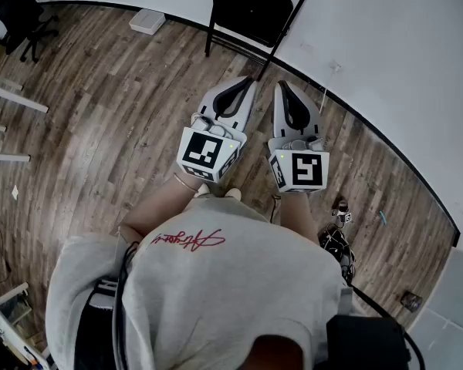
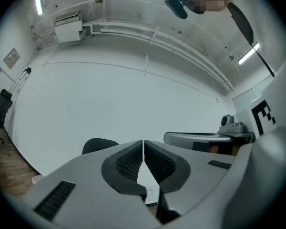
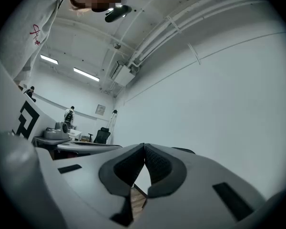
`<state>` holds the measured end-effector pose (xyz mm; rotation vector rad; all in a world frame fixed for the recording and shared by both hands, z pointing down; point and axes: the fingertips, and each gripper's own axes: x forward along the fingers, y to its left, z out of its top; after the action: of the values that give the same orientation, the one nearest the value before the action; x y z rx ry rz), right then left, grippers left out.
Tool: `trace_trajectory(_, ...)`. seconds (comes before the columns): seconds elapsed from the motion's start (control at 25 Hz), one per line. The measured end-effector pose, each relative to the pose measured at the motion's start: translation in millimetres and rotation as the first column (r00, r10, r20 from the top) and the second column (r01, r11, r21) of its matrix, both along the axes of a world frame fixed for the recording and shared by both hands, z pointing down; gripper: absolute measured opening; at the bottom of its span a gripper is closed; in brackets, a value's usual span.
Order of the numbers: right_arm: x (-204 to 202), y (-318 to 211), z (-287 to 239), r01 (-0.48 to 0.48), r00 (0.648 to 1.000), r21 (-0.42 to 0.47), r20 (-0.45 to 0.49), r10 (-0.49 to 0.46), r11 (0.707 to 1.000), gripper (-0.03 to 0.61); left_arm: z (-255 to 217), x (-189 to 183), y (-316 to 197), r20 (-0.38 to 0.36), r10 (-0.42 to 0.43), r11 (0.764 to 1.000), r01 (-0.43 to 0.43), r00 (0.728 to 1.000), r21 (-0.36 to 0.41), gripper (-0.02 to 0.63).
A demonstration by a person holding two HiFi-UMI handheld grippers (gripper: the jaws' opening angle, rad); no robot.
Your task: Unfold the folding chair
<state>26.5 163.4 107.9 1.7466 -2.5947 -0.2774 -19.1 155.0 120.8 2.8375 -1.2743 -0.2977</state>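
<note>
A black folding chair [image 1: 256, 10] leans folded against the white wall at the top of the head view. Its dark top edge [image 2: 99, 145] peeks over the left gripper's body in the left gripper view. My left gripper [image 1: 245, 82] and right gripper [image 1: 282, 87] are held side by side in front of me, both pointing at the chair and a short way from it. Both are shut with nothing between the jaws, tips together [image 2: 143, 142] [image 3: 144, 146]. Neither touches the chair.
Wood floor [image 1: 100, 99] runs up to the white wall [image 1: 386, 45]. A black office chair [image 1: 19, 14] stands at the far left, a white box [image 1: 147, 21] by the wall, white table legs [image 1: 4, 106] at left. Cables and small items [image 1: 339, 222] lie at right.
</note>
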Motion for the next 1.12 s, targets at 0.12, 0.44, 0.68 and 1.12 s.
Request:
trace_trajectory(0.12, -0.7, -2.0, -1.2, -0.003, 1.0, 0.004, 0.002, 0.003, 1.0, 0.017, 1.4, -1.3, -3.5, 0.001, 0.0, 1.0, 0.0, 1.0, -0.003, 0.021)
trace_trajectory(0.44, -7.2, -0.1, 1.2, 0.003, 1.0, -0.006, -0.013, -0.003, 1.0, 0.017, 0.5, -2.7, -1.6, 0.003, 0.01, 1.0, -0.01, 1.0, -0.002, 0.021)
trace_trajectory(0.68, 1.2, -0.3, 3.5, -0.022, 0.998, -0.005, 0.05, 0.022, 1.0, 0.017, 1.2, 1.1, -0.2, 0.021, 0.018, 1.0, -0.019, 1.0, 0.009, 0.021)
trace_trajectory(1.12, 34.5, -10.7, 14.3, -0.012, 0.999, -0.022, 0.035, 0.013, 1.0, 0.018, 17.0, 29.8, -10.7, 0.03, -0.007, 1.0, 0.008, 1.0, -0.019, 0.021)
